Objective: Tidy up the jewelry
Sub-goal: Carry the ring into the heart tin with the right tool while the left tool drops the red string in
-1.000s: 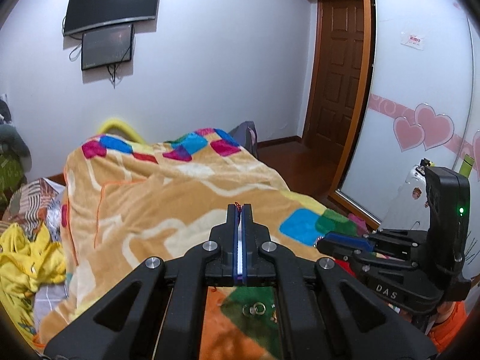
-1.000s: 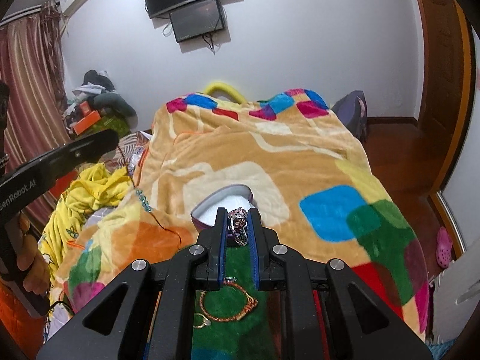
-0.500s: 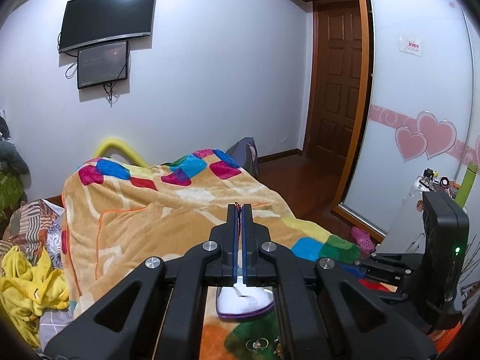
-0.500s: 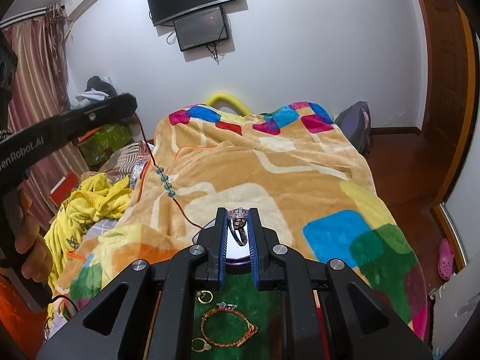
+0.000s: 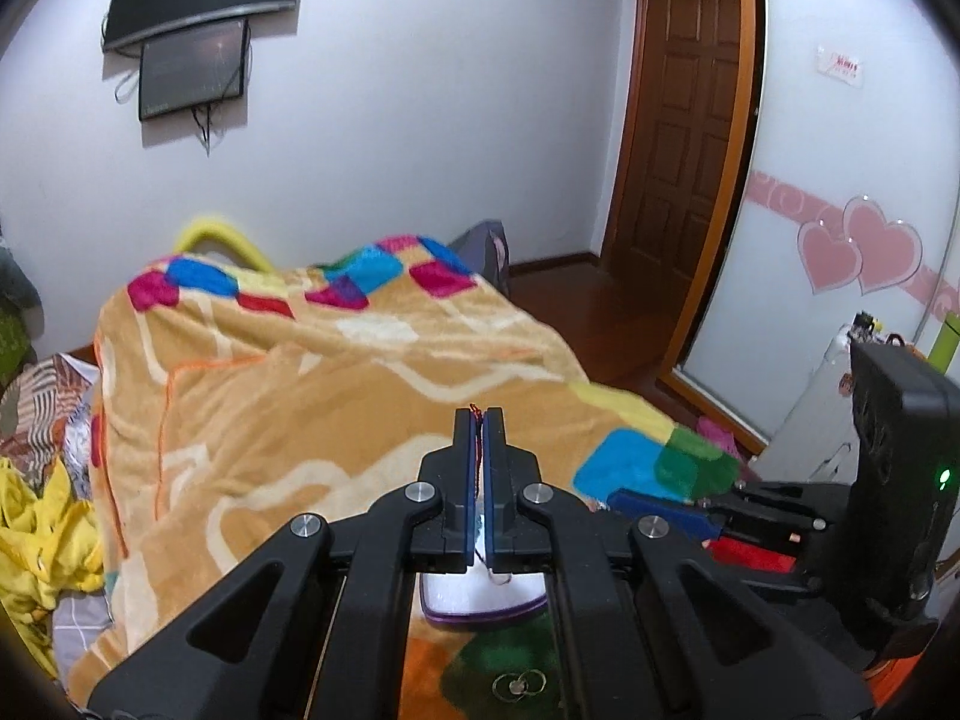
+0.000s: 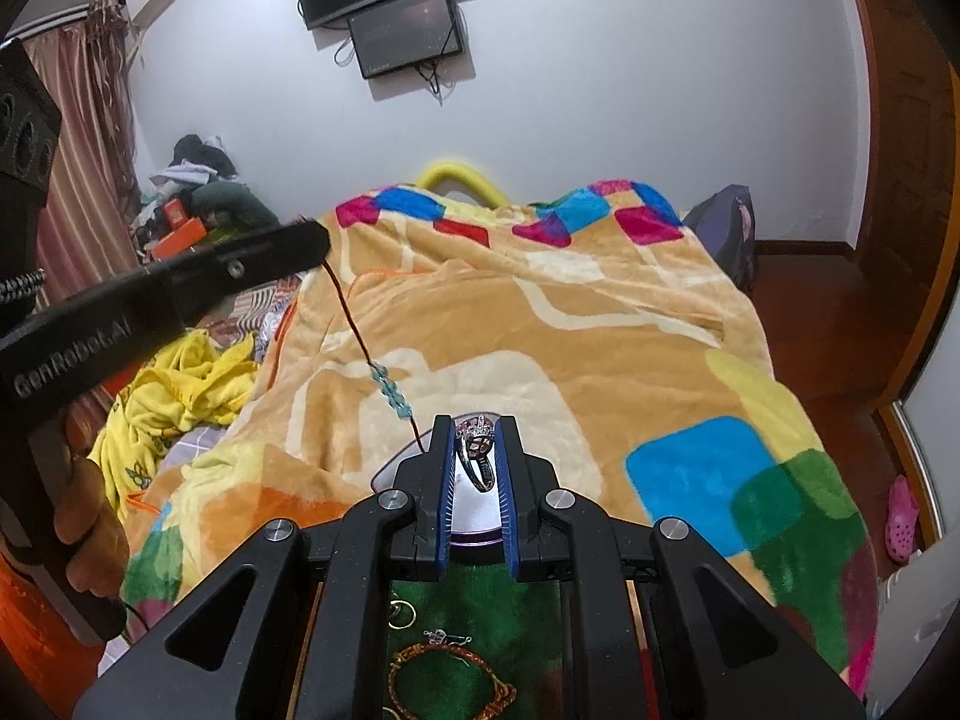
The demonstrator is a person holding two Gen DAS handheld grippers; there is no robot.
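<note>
My left gripper [image 5: 478,420] is shut on a thin red cord necklace [image 5: 477,456]. In the right wrist view the gripper [image 6: 300,246] holds the cord [image 6: 348,318] up, and its turquoise beads [image 6: 390,393] hang down toward a white purple-rimmed tray [image 6: 474,516] on the blanket. My right gripper [image 6: 476,438] is shut on a silver ring with a stone cluster [image 6: 477,447] just above that tray. The tray also shows in the left wrist view [image 5: 480,600]. A beaded bracelet [image 6: 450,681] and small rings [image 6: 402,615] lie on the green patch below.
A patterned orange blanket [image 6: 540,330] covers the bed. Two linked rings [image 5: 519,685] lie on a green patch. Yellow clothes [image 6: 180,384] are piled at the left. A wooden door [image 5: 678,138] and floor lie to the right.
My left gripper has lifted the cord necklace higher, so its beads now hang over the tray. My right gripper with the ring has moved forward over the tray.
</note>
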